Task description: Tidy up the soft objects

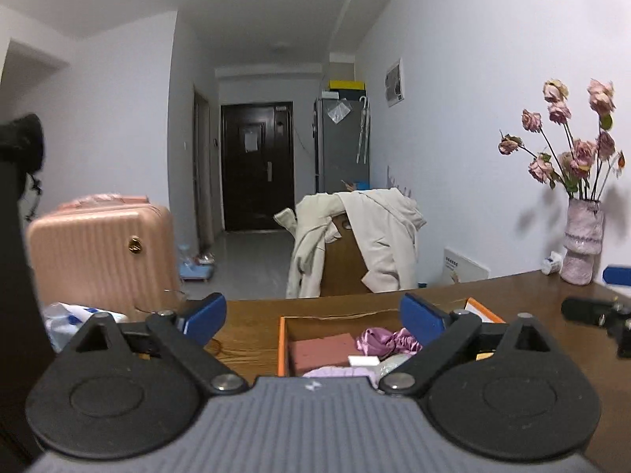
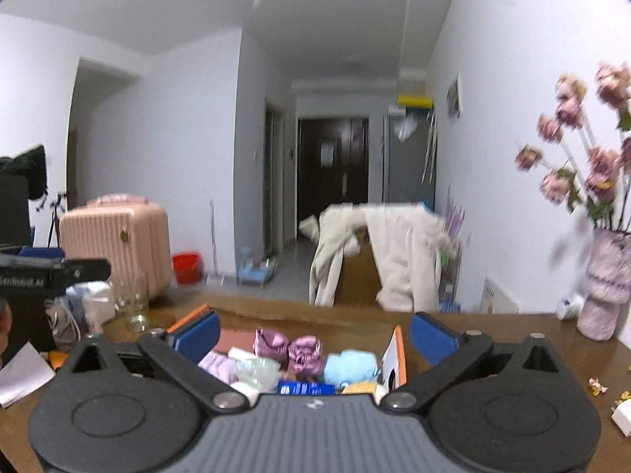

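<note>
An orange-rimmed cardboard box stands on the wooden table, filled with soft items: two pink satin bundles, a light blue cloth, a lilac cloth and a pale green one. The left wrist view shows the same box with a reddish-brown pad and a pink satin bundle inside. My left gripper hangs open above the box with nothing between its blue pads. My right gripper is open and holds nothing, above the box as well.
A vase of dried pink roses stands at the table's right end. A glass and plastic bags crowd the left end. Behind the table are a chair draped with a cream coat and a pink suitcase.
</note>
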`<state>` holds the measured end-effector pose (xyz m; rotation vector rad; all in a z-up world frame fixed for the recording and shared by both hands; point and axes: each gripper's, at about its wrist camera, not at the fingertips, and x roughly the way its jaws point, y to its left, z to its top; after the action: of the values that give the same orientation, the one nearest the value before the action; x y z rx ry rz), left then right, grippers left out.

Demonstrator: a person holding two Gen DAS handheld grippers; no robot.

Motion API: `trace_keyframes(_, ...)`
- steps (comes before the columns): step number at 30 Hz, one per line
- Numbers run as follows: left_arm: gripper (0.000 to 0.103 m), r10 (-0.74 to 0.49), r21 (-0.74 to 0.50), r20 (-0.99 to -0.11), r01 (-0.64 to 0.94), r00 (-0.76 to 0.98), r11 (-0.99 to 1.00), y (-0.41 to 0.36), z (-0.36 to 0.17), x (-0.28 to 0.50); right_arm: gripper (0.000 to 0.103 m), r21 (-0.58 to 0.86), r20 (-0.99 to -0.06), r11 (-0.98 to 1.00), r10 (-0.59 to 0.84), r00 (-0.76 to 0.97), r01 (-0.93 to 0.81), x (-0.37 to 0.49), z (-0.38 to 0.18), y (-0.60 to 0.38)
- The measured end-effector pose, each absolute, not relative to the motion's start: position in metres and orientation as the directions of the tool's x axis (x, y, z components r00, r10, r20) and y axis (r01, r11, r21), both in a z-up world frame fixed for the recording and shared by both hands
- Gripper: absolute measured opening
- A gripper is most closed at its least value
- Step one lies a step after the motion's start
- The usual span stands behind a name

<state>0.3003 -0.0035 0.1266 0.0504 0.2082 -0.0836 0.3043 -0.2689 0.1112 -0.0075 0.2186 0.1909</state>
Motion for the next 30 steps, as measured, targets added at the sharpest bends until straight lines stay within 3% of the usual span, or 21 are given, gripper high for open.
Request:
trace_keyframes(16, 0.103, -0.084, 0.017, -0.196, 0.089, 0.977, 0.996, -0.002, 0.102, 0.192, 0.103, 0.042, -0.208, 0.987, 0.161, 0.965, -0.156, 0.207, 0.099, -0.263)
trace_keyframes(30, 0.103, -0.069, 0.027, -0.205, 0.077, 0.976, 0.997, 0.011, 0.048, 0.052, 0.103, 0.021, -0.233, 0.979, 0.200, 0.952, -0.200, 0.063, 0.045, -0.228)
